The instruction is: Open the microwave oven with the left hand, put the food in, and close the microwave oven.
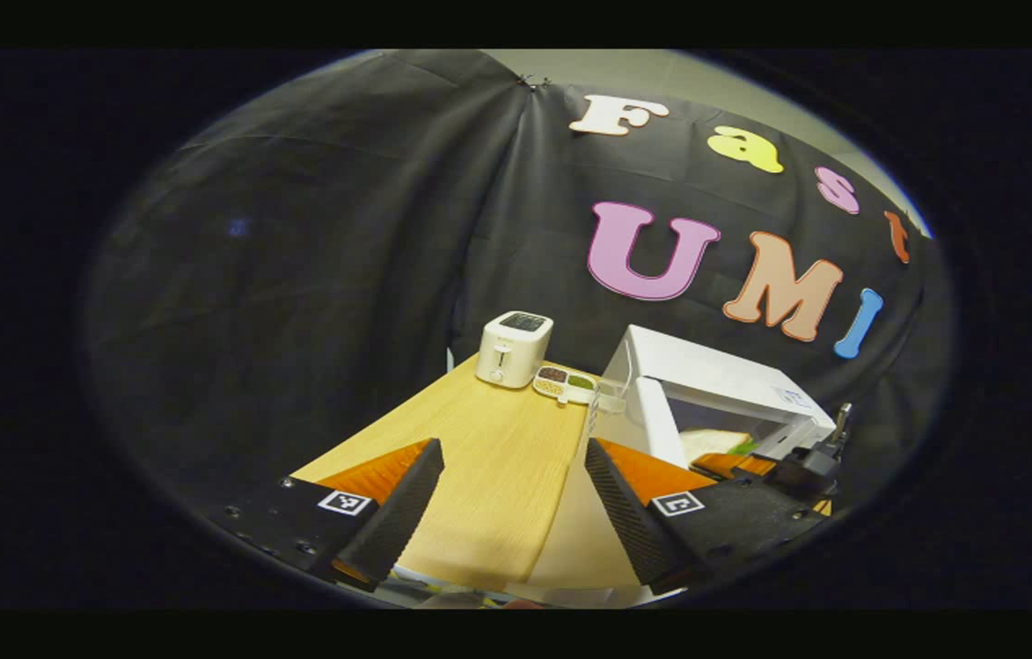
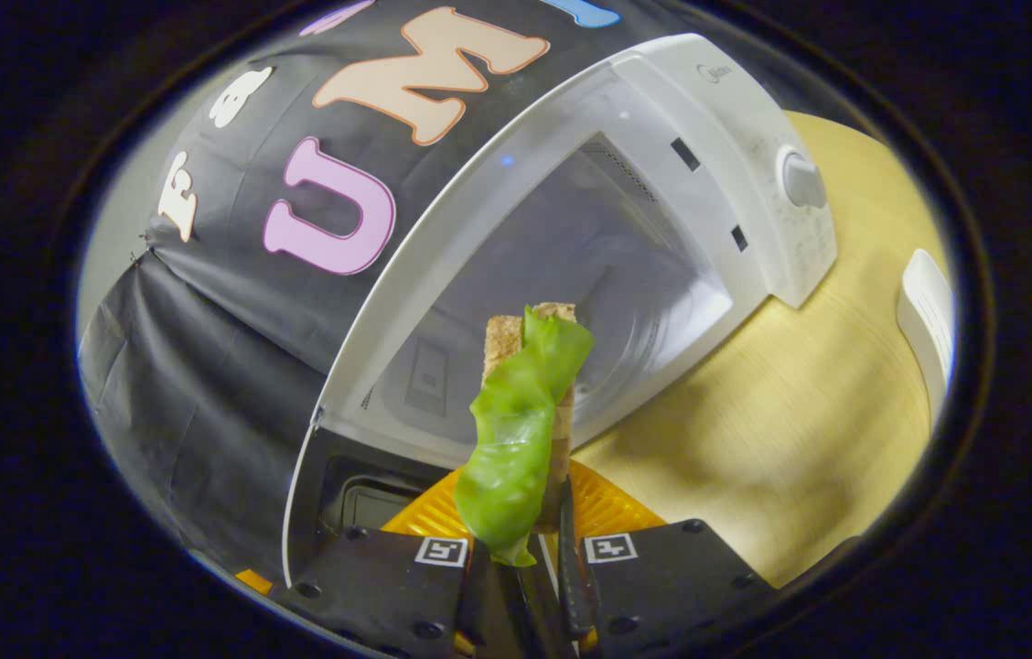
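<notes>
Two grippers at work: right gripper (image 2: 527, 558) fingers pinching sandwich (image 2: 525, 412) upright toward open microwave (image 2: 662, 183) cavity, left gripper (image 1: 509, 513) fingers wide, clear above table (image 1: 489, 458).

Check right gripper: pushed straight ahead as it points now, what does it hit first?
Probably nothing before the open microwave cavity: the right gripper, shut on the sandwich, points into it; likely back wall first, depth unclear.

Left gripper view looked from above and back, along its fingers (image 1: 406, 513), over the wooden surface (image 1: 498, 458) toward the far toaster (image 1: 513, 348) and open microwave (image 1: 717, 394). Right gripper view sat close, tilted, facing the microwave (image 2: 589, 238) cavity. Both shared microwave and surface (image 2: 809, 403).
</notes>
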Motion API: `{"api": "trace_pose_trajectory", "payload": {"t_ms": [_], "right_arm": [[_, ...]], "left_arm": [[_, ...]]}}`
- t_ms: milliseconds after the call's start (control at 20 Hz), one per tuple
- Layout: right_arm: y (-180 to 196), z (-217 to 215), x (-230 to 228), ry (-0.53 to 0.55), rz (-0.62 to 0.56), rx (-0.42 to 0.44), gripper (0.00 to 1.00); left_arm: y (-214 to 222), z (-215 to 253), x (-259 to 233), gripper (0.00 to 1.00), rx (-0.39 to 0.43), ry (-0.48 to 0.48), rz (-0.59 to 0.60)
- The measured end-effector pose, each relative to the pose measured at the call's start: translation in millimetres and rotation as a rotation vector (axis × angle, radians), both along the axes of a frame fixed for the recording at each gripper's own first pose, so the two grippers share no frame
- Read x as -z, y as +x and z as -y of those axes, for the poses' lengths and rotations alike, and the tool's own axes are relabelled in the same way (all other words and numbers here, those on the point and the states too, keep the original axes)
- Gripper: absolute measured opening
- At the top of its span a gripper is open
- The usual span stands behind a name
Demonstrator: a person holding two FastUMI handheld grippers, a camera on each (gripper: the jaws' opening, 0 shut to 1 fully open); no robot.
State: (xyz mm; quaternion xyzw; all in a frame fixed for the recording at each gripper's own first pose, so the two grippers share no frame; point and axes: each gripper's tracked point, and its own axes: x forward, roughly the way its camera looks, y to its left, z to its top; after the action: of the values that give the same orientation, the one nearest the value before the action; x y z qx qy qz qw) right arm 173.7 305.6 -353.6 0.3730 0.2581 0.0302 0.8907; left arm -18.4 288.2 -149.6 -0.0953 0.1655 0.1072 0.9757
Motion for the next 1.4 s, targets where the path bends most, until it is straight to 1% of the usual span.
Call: {"api": "trace_pose_trajectory", "payload": {"t_ms": [150,250,300,350,500,700,750,800,900,950,1000,1050,1100,1150,1200,1250,1300,1350,1400], "right_arm": [[23,3,7,-0.013,0.002,0.033,0.32],[33,6,11,-0.043,0.012,0.052,0.32],[38,8,15,-0.069,0.011,0.054,0.32],[41,8,18,-0.096,0.01,0.05,0.24],[54,7,19,-0.124,0.025,0.051,0.24],[64,21,30,-0.206,0.019,0.078,0.24],[67,24,31,-0.214,0.021,0.079,0.4],[69,26,32,-0.223,0.019,0.087,0.33],[70,35,33,-0.27,0.016,0.106,0.48],[71,41,35,-0.302,0.007,0.121,0.44],[71,46,37,-0.337,0.004,0.133,0.51],[72,52,38,-0.368,0.001,0.137,0.64],[71,55,38,-0.389,0.0,0.136,0.59],[74,54,36,-0.392,0.005,0.136,0.66],[75,55,34,-0.408,0.011,0.14,0.59],[75,60,33,-0.444,0.011,0.15,0.58],[77,64,33,-0.472,0.011,0.153,0.58],[76,64,27,-0.486,0.021,0.153,0.78],[76,65,23,-0.497,0.035,0.152,0.74]], "left_arm": [[1,-1,1,0.95,-0.001,-0.005,-0.002],[0,-1,5,0.95,-0.01,-0.016,-0.01],[-1,-2,6,0.92,-0.014,-0.022,-0.014],[-1,-2,8,0.95,-0.018,-0.026,-0.019],[-1,-4,10,0.95,-0.035,-0.033,-0.022],[0,-2,12,0.95,-0.035,-0.041,-0.026],[1,-2,13,0.95,-0.033,-0.04,-0.026],[1,-1,13,0.96,-0.03,-0.039,-0.026],[2,0,13,0.95,-0.028,-0.036,-0.027],[2,-1,13,0.95,-0.028,-0.035,-0.028],[3,0,13,0.95,-0.026,-0.035,-0.028],[3,0,13,0.95,-0.024,-0.035,-0.028],[3,1,14,0.95,-0.022,-0.034,-0.028],[3,1,13,0.95,-0.02,-0.034,-0.028],[3,1,14,0.95,-0.018,-0.034,-0.028],[3,1,14,0.95,-0.018,-0.034,-0.028],[2,1,13,0.91,-0.018,-0.032,-0.028],[2,0,12,0.95,-0.018,-0.03,-0.025],[1,0,12,0.95,-0.02,-0.025,-0.022]]}}
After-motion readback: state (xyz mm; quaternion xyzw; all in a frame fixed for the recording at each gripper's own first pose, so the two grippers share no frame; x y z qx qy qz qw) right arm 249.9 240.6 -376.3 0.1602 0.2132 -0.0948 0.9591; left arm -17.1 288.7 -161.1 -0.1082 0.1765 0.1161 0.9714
